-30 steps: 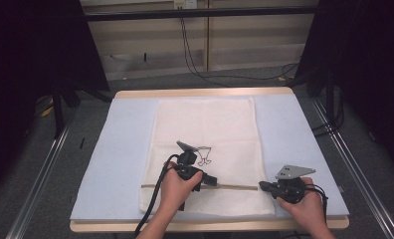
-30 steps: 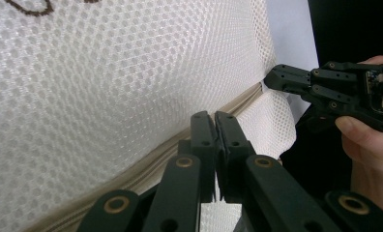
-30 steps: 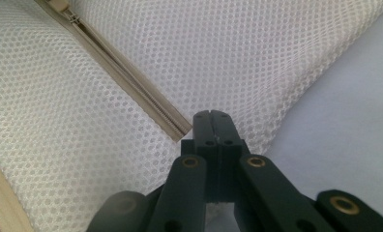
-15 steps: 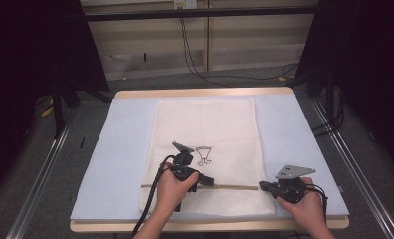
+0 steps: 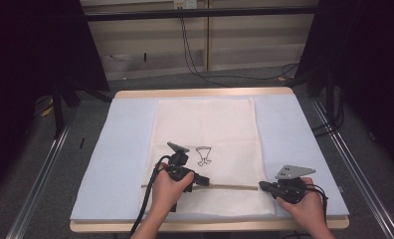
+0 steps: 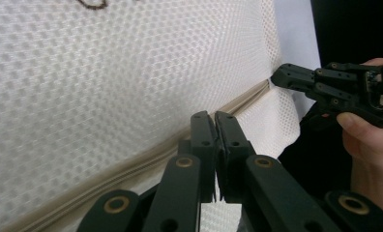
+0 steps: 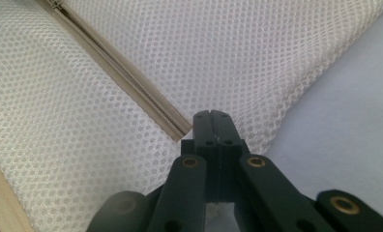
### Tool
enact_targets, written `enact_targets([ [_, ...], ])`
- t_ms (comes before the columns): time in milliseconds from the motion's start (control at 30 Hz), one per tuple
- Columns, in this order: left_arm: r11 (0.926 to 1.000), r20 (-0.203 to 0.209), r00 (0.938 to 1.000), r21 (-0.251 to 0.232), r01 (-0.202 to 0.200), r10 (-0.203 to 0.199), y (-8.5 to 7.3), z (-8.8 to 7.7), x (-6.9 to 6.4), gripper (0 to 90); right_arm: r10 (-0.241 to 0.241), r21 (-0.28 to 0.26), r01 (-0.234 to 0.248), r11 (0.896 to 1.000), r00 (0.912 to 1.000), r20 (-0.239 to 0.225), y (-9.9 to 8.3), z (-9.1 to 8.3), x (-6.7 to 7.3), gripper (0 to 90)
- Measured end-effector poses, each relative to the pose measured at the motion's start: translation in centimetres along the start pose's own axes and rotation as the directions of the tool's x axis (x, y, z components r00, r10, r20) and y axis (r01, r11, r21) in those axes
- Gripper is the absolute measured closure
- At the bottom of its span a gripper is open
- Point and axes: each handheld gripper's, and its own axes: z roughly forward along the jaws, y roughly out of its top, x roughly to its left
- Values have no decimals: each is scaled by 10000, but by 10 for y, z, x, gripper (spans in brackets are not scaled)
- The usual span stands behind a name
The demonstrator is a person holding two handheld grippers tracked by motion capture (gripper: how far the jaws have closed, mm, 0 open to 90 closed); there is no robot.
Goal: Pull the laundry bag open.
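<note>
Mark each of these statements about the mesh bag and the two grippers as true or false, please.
1. The white mesh bag lies flat on a light blue mat. True.
2. The left gripper has its jaws wide open. False: the jaws are closed together at the beige zipper.
3. The right gripper is at the end of the zipper, near the bag's edge. True.
4. A red drawing is printed on the bag. False: the small drawing is dark, in outline.
5. The zipper runs along the far end of the bag. False: it crosses the bag near the person's end.
</note>
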Motion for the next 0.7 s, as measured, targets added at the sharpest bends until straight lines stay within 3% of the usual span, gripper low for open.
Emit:
enact_targets([
  [700,9992,-79,9995,-278,294,-296,-6,-20,16,876,-6,6,6,10000,10000,10,0,0,0,900],
])
